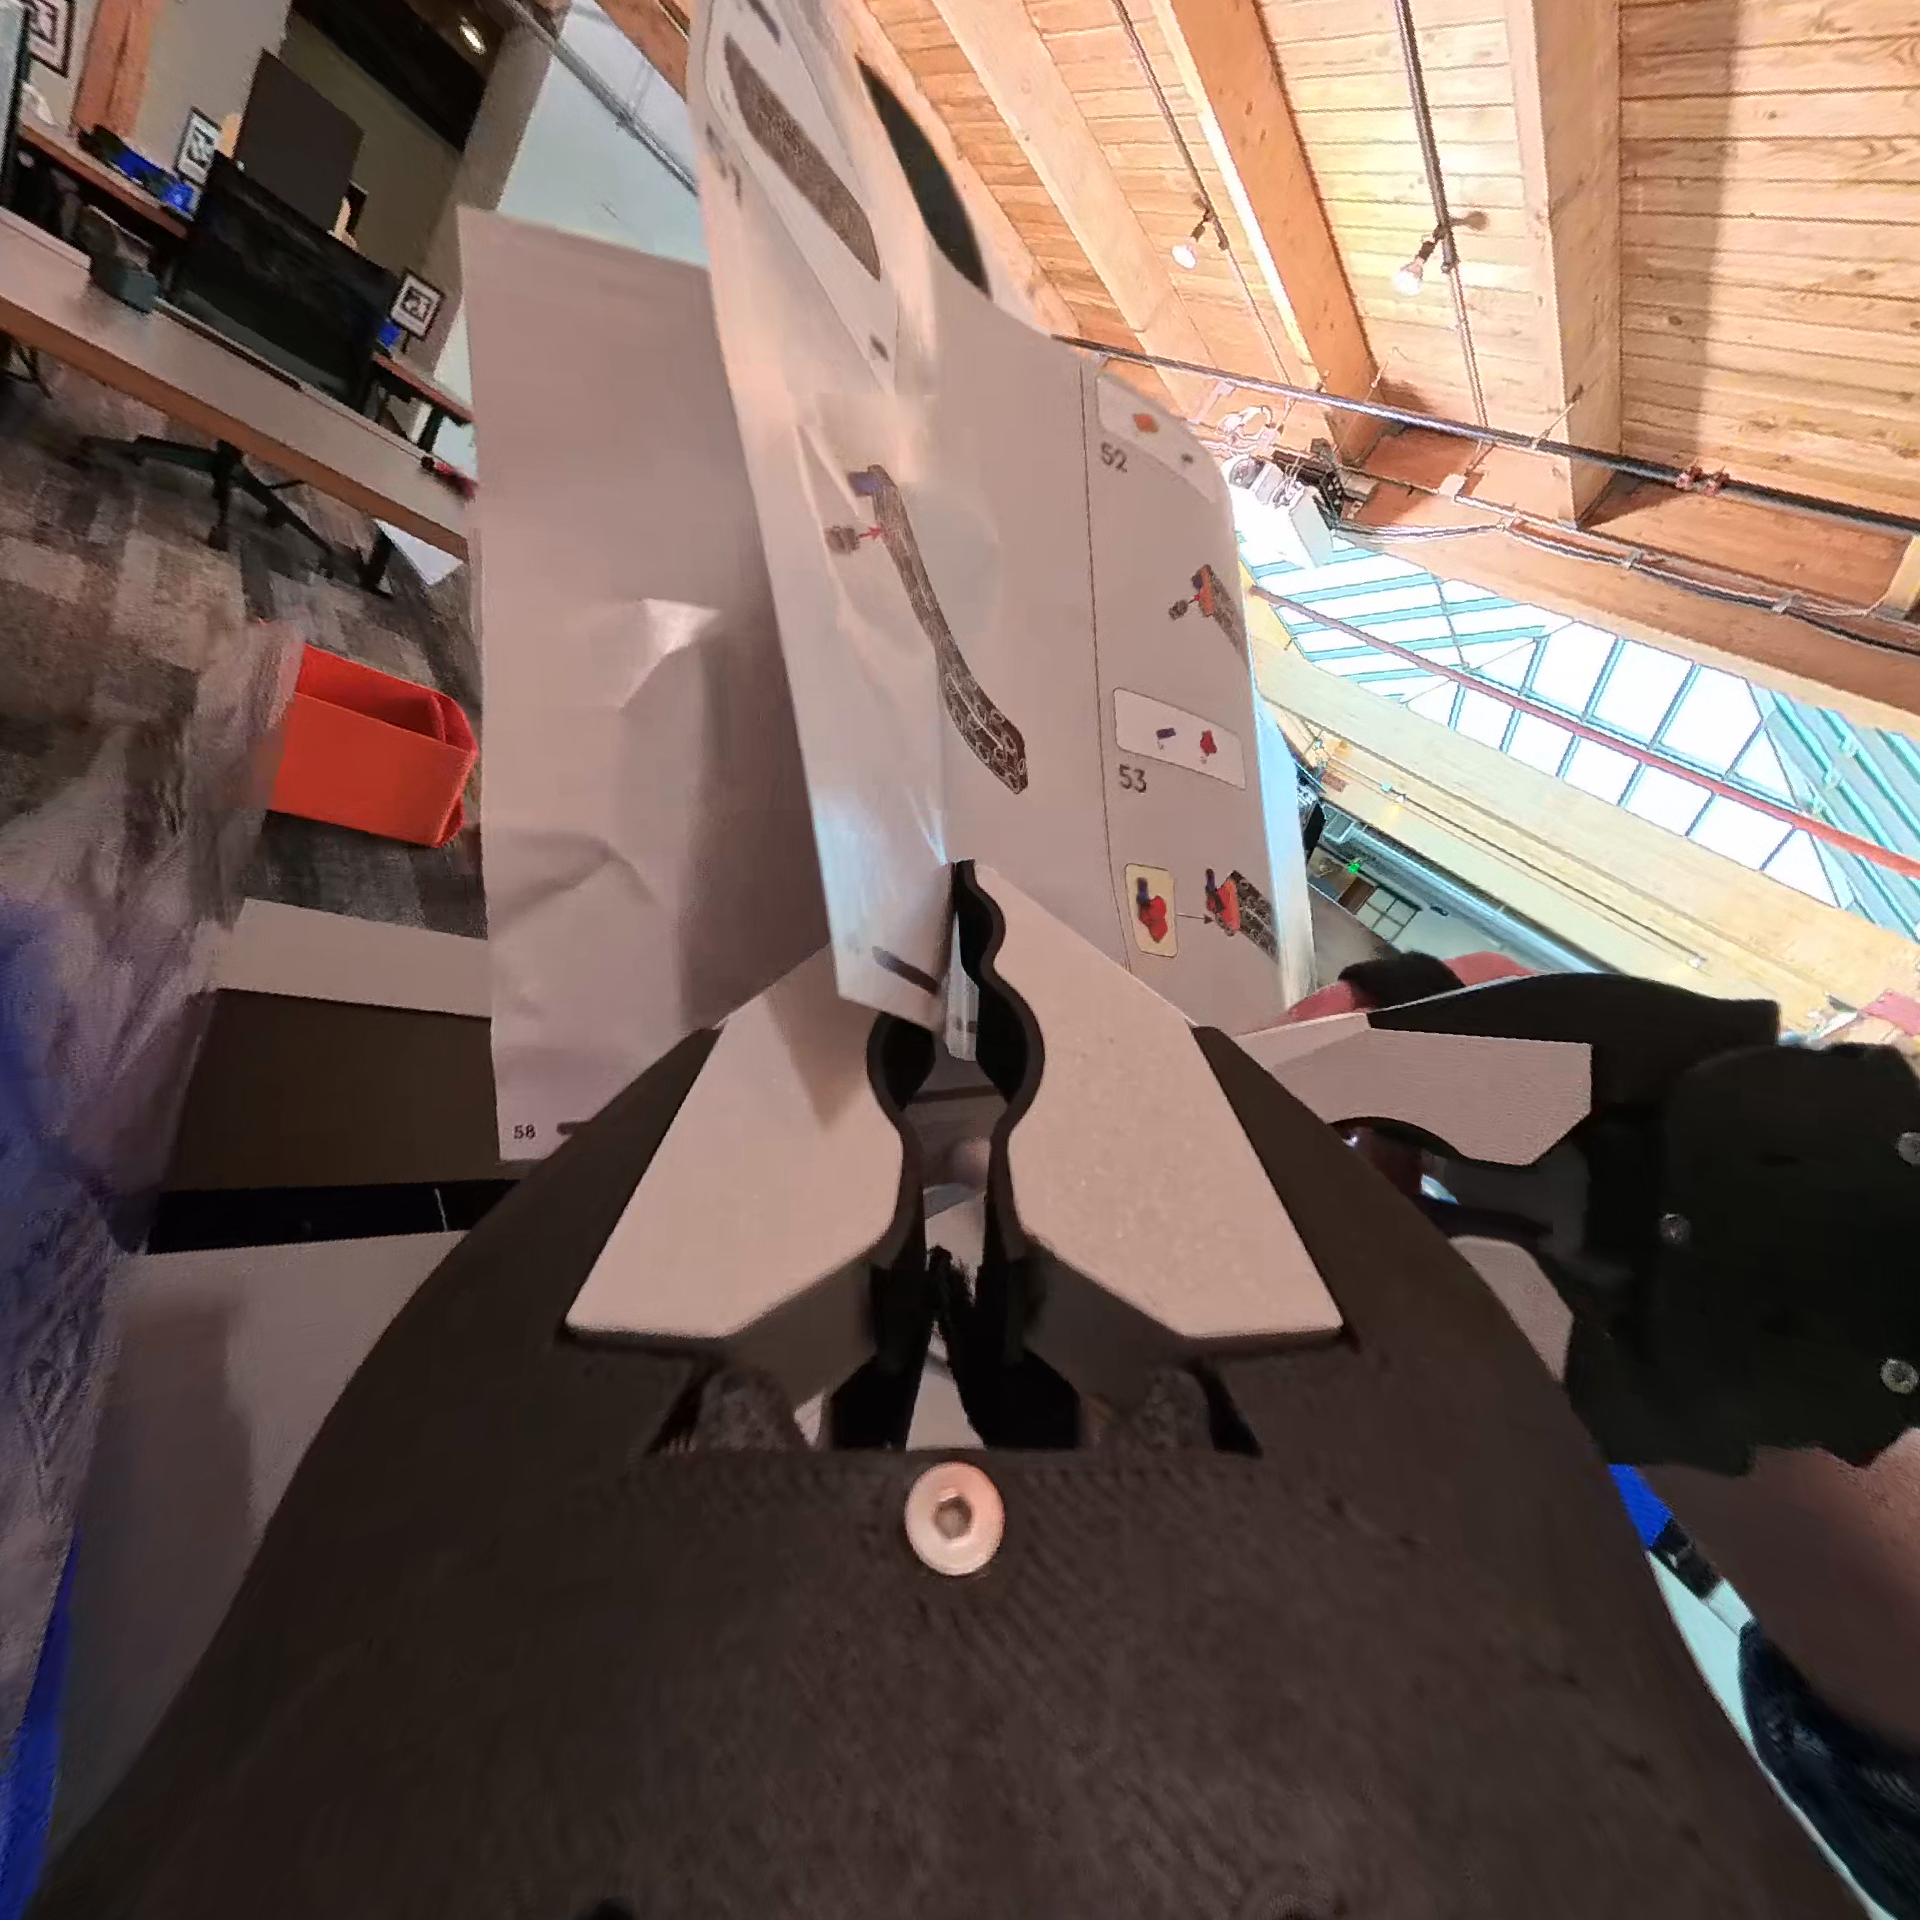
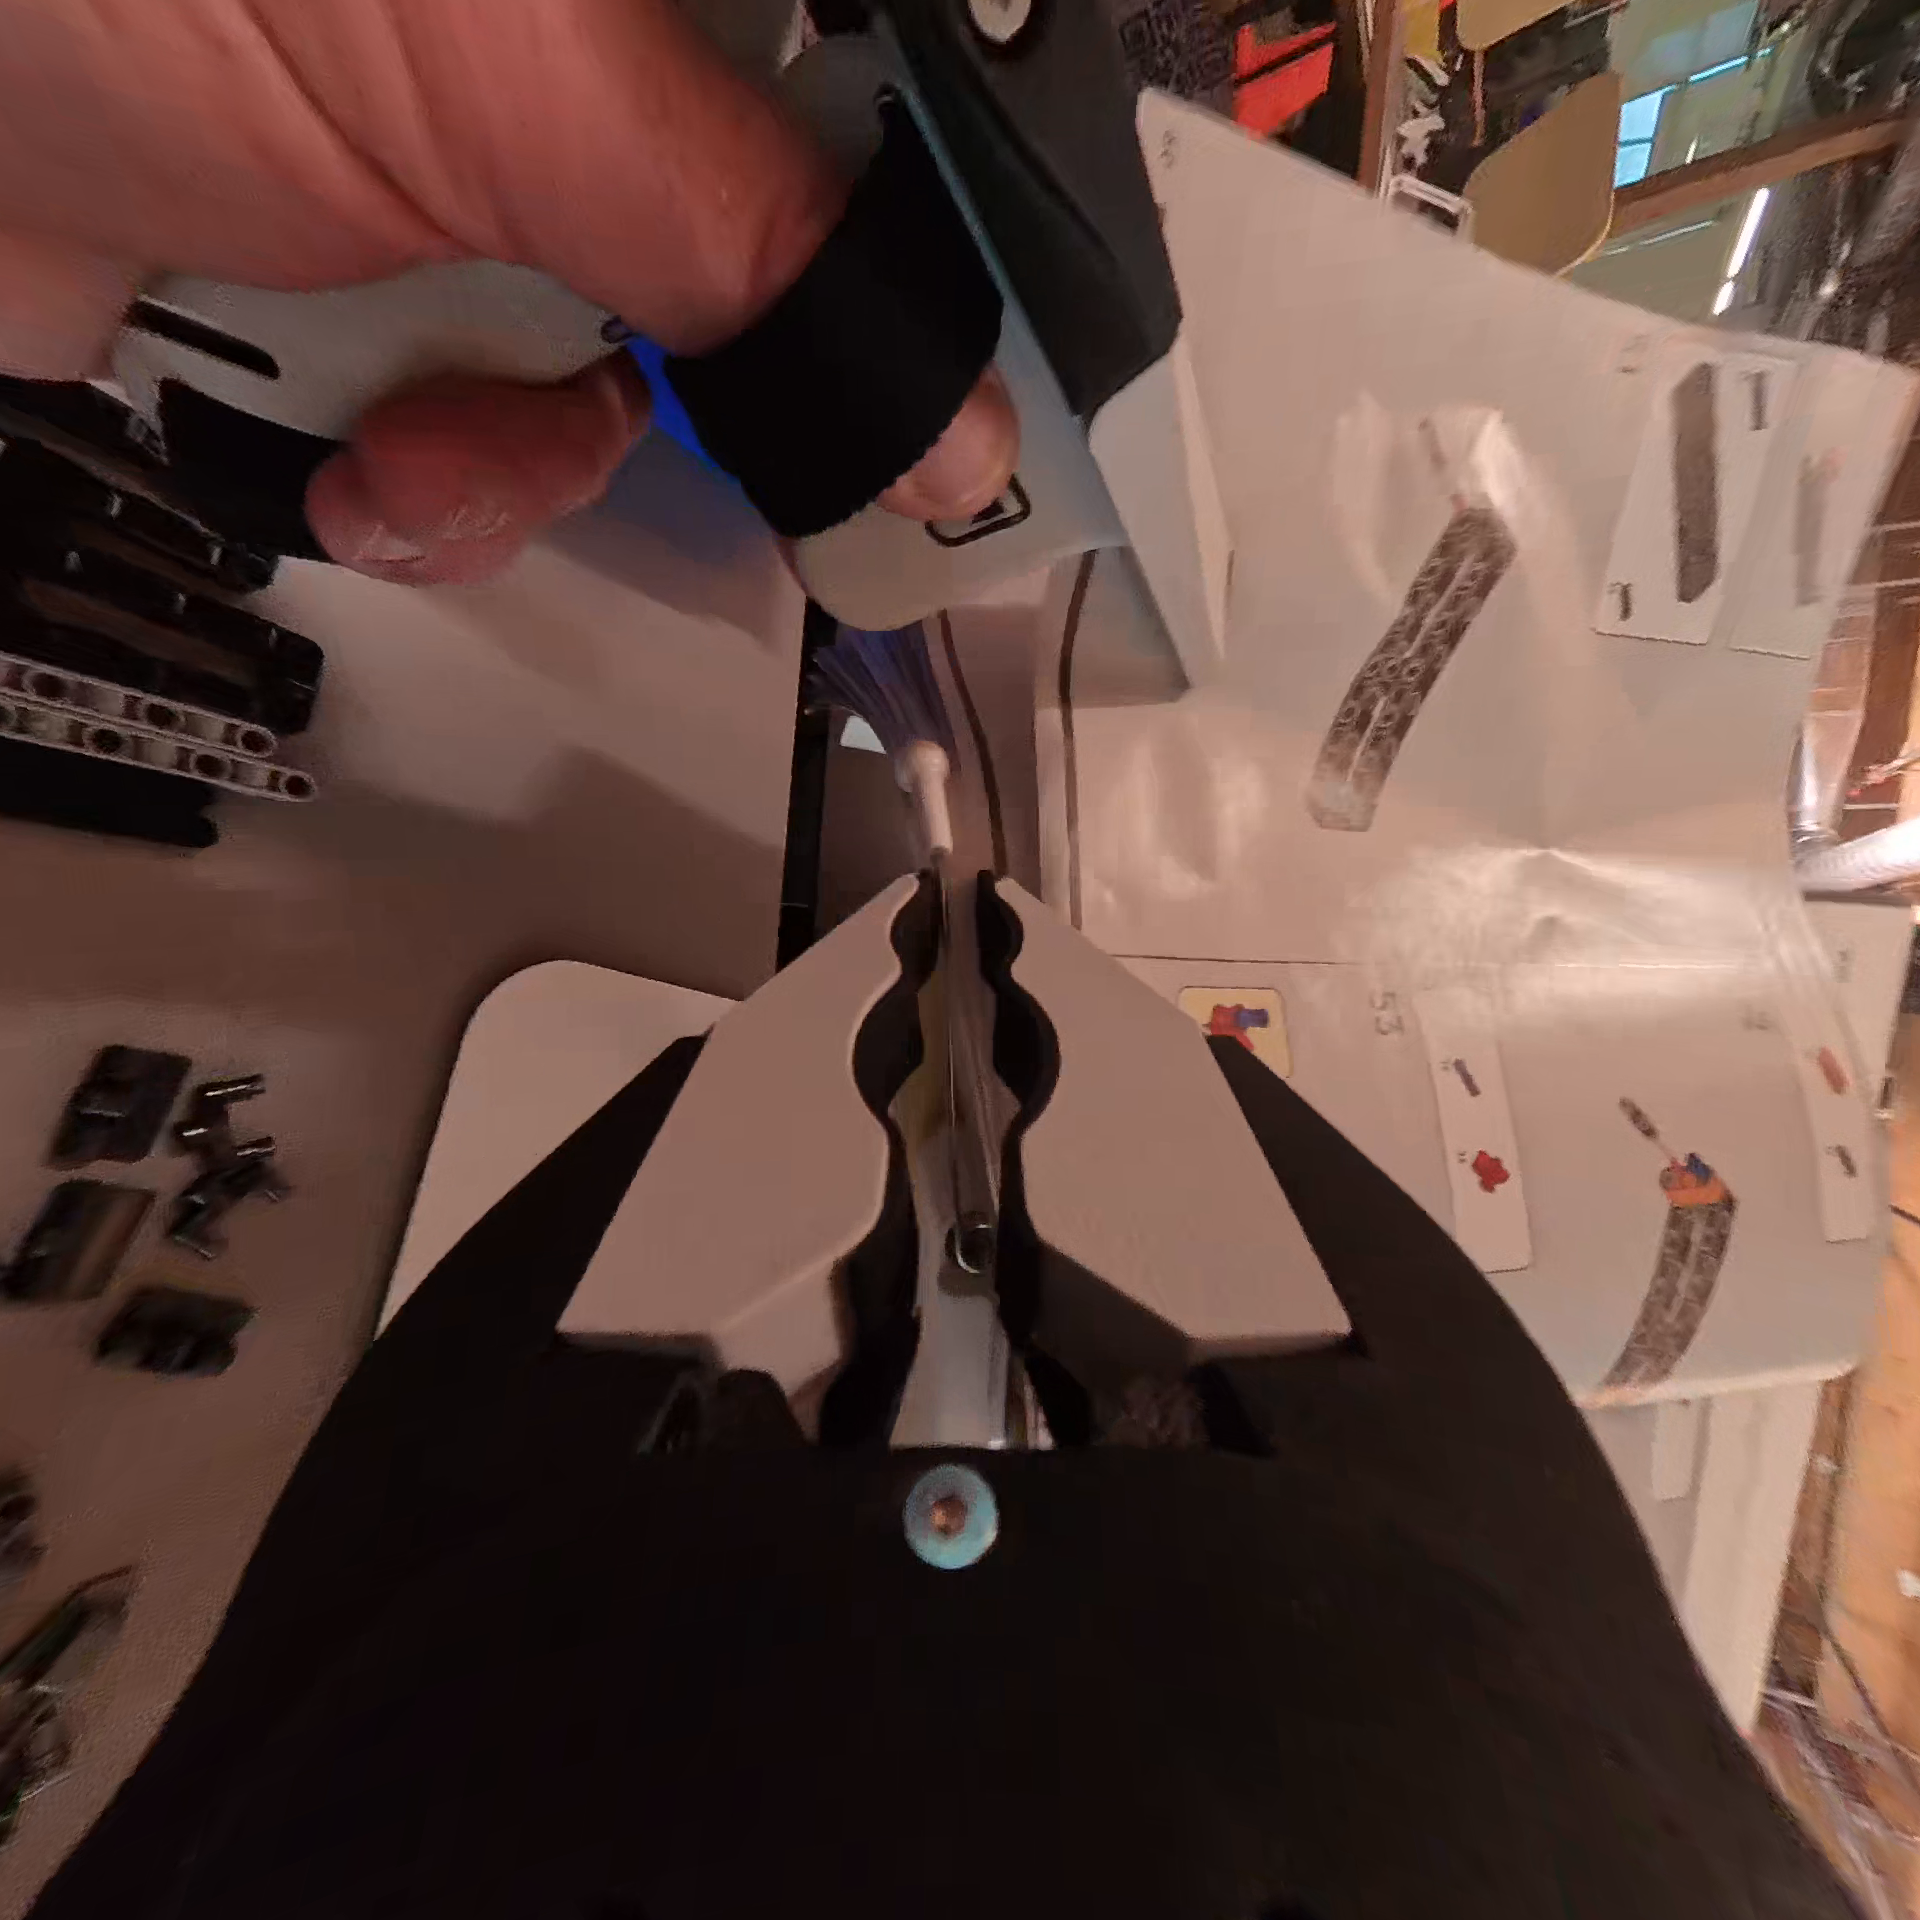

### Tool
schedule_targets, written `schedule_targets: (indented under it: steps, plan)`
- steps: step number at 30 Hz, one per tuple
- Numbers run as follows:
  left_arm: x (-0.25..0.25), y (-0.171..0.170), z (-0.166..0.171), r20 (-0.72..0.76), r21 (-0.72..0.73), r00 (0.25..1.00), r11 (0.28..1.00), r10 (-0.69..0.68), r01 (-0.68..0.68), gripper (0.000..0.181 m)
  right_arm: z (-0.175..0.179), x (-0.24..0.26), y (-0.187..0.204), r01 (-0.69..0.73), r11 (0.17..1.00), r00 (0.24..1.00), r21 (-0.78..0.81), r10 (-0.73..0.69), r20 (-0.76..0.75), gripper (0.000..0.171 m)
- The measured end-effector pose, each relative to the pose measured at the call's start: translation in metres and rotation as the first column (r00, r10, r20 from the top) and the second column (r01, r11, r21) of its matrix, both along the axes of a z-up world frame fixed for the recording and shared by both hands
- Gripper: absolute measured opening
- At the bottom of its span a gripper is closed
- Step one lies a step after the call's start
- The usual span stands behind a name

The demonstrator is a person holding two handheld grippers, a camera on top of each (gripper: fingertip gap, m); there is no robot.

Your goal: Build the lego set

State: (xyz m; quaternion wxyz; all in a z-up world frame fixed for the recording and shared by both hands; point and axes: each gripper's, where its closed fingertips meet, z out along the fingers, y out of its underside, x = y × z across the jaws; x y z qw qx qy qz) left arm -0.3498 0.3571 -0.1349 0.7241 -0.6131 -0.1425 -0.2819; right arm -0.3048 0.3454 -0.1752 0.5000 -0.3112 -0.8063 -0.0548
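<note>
The white Lego instruction booklet (image 1: 644, 727) is held up in the air, its pages fanned open and showing building steps. My left gripper (image 1: 961, 883) is shut on the bottom edge of some pages. My right gripper (image 2: 951, 883) is shut on the booklet's stapled fold, seen edge-on, with the open pages (image 2: 1455, 831) spreading to the right. The right gripper also shows in the left wrist view (image 1: 1507, 1081), close beside the left one. The left gripper (image 2: 1039, 260) shows at the top of the right wrist view, held by a hand (image 2: 416, 156).
Black and white Lego beams (image 2: 156, 717) lie on the pale table (image 2: 571, 831) at far left, with several small black pieces (image 2: 156, 1195) below them. A table edge gap (image 2: 800, 779) runs through the middle. An orange bin (image 1: 364, 748) sits on the carpet, with desks (image 1: 208, 364) beyond. The grippers' ends are close to 6 centimeters from one another.
</note>
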Motion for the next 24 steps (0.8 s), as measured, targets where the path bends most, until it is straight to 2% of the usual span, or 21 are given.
schedule_targets:
  steps: [3,7,15,22,24]
  plan:
    - [-0.001,0.003,-0.008,0.022,0.001,1.0,1.0,-0.011,0.011,0.0,-0.002,-0.001,-0.003,-0.016,0.999,0.999,0.035,0.014,0.041,0.0]
    - [-0.001,0.007,-0.015,0.039,0.005,0.999,1.0,-0.031,0.031,0.0,0.0,0.001,-0.007,-0.029,0.999,0.999,-0.024,0.03,0.03,0.0]
    - [-0.001,0.011,-0.022,0.065,0.007,0.996,0.998,-0.06,0.06,0.0,0.017,0.006,-0.015,-0.063,0.95,0.996,-0.305,0.042,-0.075,0.0]
    - [0.0,0.012,-0.027,0.074,0.001,0.994,0.997,-0.075,0.075,0.0,0.034,0.003,-0.001,-0.009,0.874,0.97,-0.486,-0.11,-0.216,0.0]
    - [0.0,0.012,-0.028,0.084,0.001,0.993,0.997,-0.081,0.082,0.0,0.038,0.001,0.008,0.041,0.87,0.958,-0.492,-0.175,-0.229,0.0]
